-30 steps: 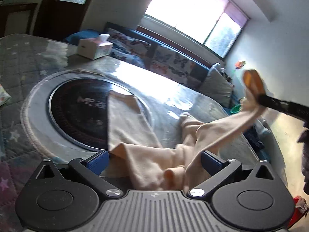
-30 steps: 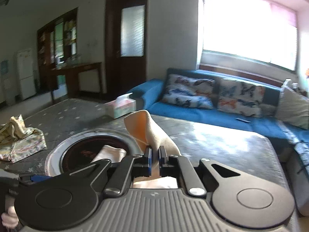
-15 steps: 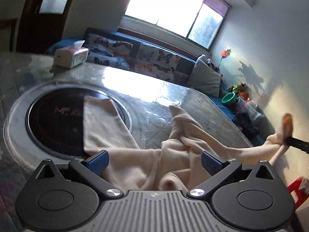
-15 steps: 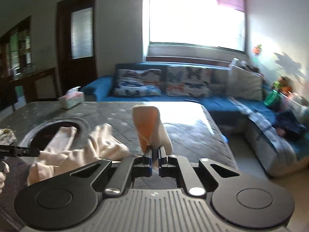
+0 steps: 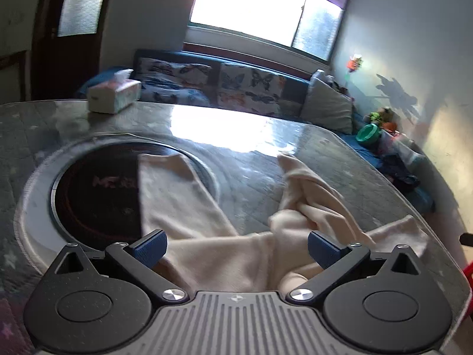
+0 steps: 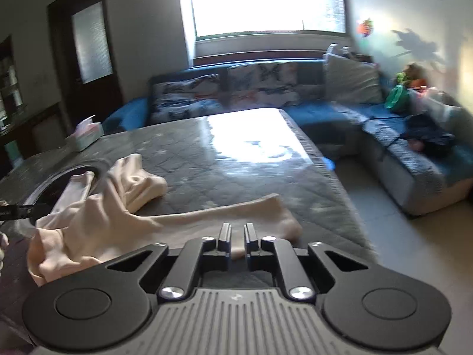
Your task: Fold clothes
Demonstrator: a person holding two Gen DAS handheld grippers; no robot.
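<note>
A cream long-sleeved garment (image 5: 236,254) lies crumpled on the grey quilted table (image 5: 251,177). One sleeve (image 5: 171,189) rests across the dark round inset (image 5: 97,195). Another sleeve (image 6: 236,213) lies flat toward the table's right edge. My left gripper (image 5: 236,247) hangs wide open just above the garment's body, with cloth under both blue pads (image 5: 150,247). My right gripper (image 6: 236,232) has its jaws a narrow gap apart at the flat sleeve's near edge, and no cloth rises between them. In the right wrist view, the left gripper's finger (image 6: 17,210) shows at the far left.
A tissue box (image 5: 113,97) stands at the table's far left. A blue sofa (image 6: 399,136) with butterfly cushions runs behind and to the right of the table. The table's right edge (image 6: 334,183) drops to bare floor.
The right gripper carried the sleeve out to the right, lowered it flat on the table and let go. The left gripper stayed open over the garment's body.
</note>
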